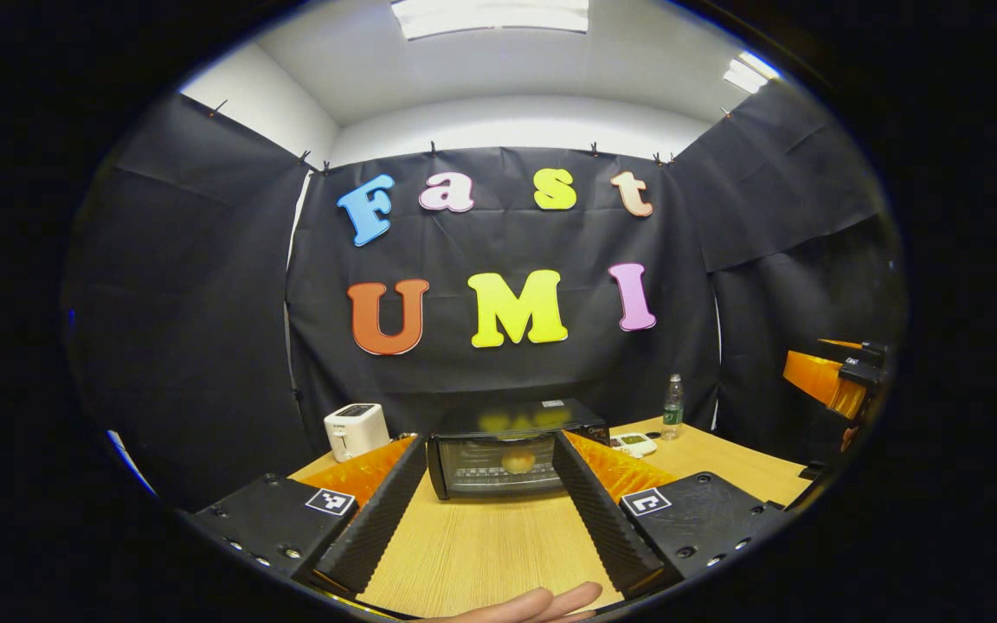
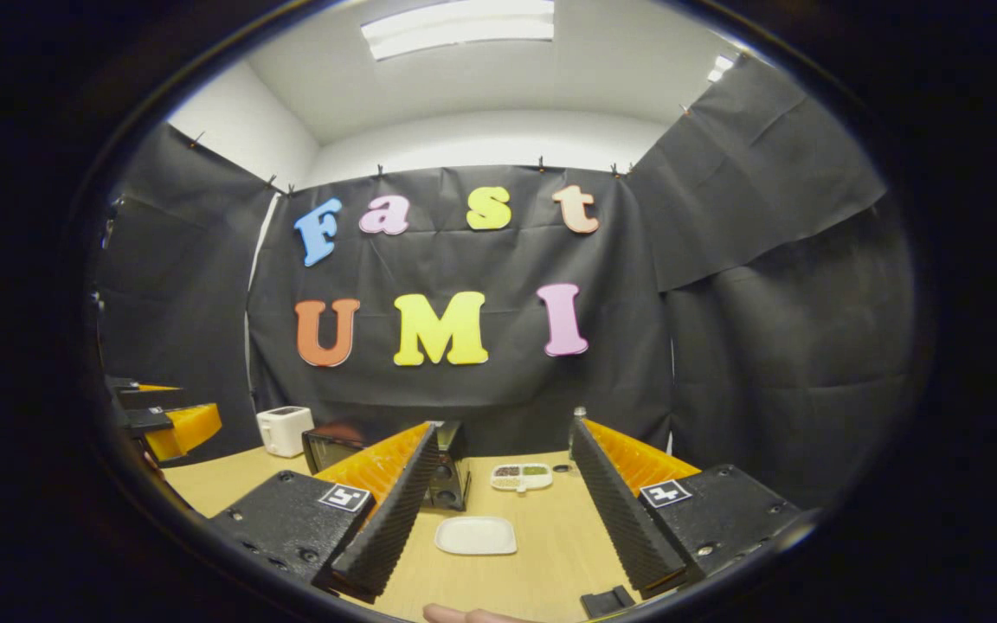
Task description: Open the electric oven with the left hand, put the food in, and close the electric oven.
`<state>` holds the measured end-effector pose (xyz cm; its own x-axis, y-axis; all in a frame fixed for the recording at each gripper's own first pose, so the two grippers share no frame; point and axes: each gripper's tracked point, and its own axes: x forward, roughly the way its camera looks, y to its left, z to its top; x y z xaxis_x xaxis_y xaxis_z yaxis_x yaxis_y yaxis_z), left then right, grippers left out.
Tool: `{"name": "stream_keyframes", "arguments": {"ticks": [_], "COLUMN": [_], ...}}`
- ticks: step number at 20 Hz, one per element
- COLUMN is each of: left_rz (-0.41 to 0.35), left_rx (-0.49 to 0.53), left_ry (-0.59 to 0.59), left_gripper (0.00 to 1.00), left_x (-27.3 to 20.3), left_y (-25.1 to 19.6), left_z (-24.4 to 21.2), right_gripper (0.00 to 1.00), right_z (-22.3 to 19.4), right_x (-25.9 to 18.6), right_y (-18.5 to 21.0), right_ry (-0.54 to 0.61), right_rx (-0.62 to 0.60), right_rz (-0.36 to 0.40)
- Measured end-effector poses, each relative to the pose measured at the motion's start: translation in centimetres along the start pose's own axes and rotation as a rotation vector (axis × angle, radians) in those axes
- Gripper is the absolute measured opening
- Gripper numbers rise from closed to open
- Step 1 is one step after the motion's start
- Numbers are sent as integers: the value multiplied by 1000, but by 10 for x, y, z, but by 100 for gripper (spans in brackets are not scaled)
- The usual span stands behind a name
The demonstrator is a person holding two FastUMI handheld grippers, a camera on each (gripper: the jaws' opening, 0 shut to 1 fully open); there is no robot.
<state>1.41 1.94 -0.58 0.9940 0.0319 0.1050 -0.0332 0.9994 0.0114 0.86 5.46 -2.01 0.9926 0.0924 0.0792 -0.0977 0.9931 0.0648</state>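
Oven (image 1: 511, 454) prob. shut; grippers wide.

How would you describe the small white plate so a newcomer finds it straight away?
Start at the light wooden table, then find the black electric oven near its back edge. In the right gripper view, the flat white rectangular plate lies just in front of the oven, between the open right gripper fingers. Unlike the divided white tray behind it, it is bare.

In the right gripper view, the black electric oven (image 2: 377, 450) sits mostly hidden behind that gripper's near finger. The small white divided dish (image 2: 521, 476) holds contents too small to identify. In the left gripper view, a person's fingertips (image 1: 542, 604) are cut off by the lower edge.
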Motion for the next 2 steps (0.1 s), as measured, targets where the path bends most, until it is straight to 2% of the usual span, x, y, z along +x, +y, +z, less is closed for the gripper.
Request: {"name": "stream_keyframes", "arguments": {"ticks": [2], "left_rz": [-7], "left_rx": [-1], "left_ry": [1], "left_gripper": [96], "left_x": [1], "left_y": [-2], "left_z": [0], "right_gripper": [93], "right_z": [-2], "right_x": [2], "right_y": [0], "right_ry": [5], "right_rx": [1], "right_rz": [2]}}
